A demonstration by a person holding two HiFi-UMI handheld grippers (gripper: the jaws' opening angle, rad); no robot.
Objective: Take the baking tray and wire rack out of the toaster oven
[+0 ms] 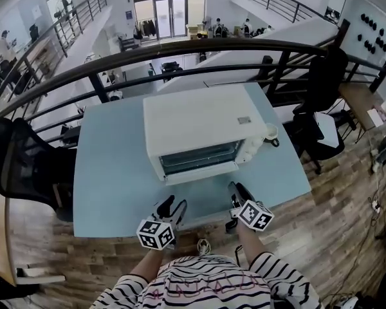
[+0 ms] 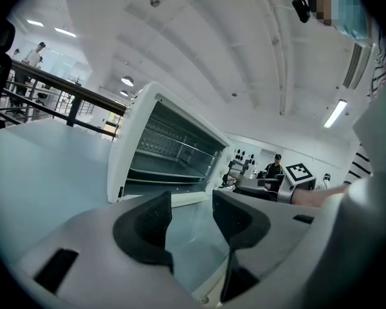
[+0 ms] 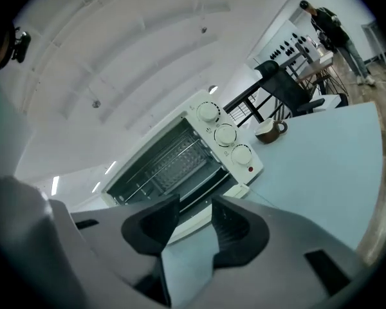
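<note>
Facing a white box-shaped toaster oven (image 1: 202,124) near the middle of a pale blue rectangular table (image 1: 109,172), door lowered flat toward the near edge, cavity open. Inside, on the upper runners, a thin silvery wire rack (image 2: 170,148); just beneath it, on a lower level, a shallow dark metal baking tray (image 2: 167,176). Both seated in the oven, neither touched.

Of the two grey plastic tongs with black pads, left tongs (image 2: 190,214) held near the lowered door, jaws apart, only bare tabletop between them. Likewise right tongs (image 3: 190,227): parted and empty, aimed at the oven mouth from the side of the three round white knobs (image 3: 225,134). Beside the oven on that same side, a small brown-and-white cup (image 3: 268,131), clear of the pulling path.

Judging the handling:
- **Tray:** probably stiff, light to moderate in weight, smooth and a little slippery under the pads. Best pinched on the front lip, one pair of tongs toward each end, to keep it level and stop it swinging.
- **Rack:** likely lighter still, rigid but slightly springy, and apt to snag on the side runners if dragged crooked. Best taken on the front crossbar, again with the tongs spread apart, and drawn straight out.

Worth supporting either piece near the end of its travel, given the risk of tipping once the back edge leaves the rails. No telling from here whether the metal is warm
</note>
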